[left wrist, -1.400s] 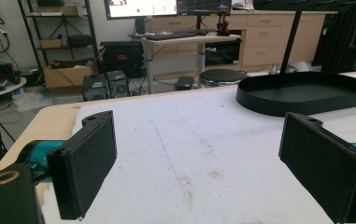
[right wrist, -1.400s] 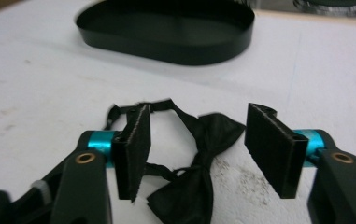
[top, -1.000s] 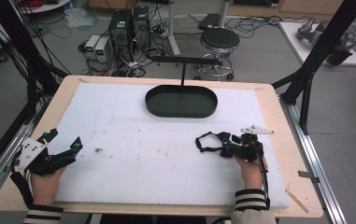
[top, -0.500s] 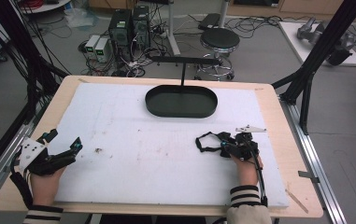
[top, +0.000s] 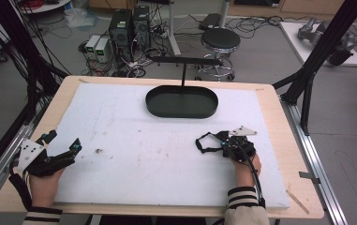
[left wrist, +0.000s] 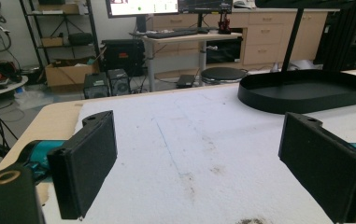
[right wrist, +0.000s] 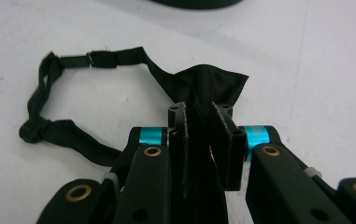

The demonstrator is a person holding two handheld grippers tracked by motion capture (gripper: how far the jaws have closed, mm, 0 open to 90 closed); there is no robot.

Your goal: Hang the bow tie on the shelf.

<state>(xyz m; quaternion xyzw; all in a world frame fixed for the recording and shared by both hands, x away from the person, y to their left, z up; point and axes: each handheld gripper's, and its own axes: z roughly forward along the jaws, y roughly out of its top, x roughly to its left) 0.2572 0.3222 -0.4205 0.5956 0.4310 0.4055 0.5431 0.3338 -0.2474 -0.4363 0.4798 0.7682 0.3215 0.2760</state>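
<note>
obstacle: black tray (top: 182, 102) at far centre | free: bare mat (top: 138, 140) between grippers

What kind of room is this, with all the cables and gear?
Most likely a research lab or workshop. Computer towers sit in tangled cables on the floor, monitors stand on a desk beyond, and a black frame surrounds the padded table.

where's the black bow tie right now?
High view, right side of the white mat: the black bow tie is pinched in the right gripper, strap looped out left on the mat, nearer the person than the black tray.
</note>
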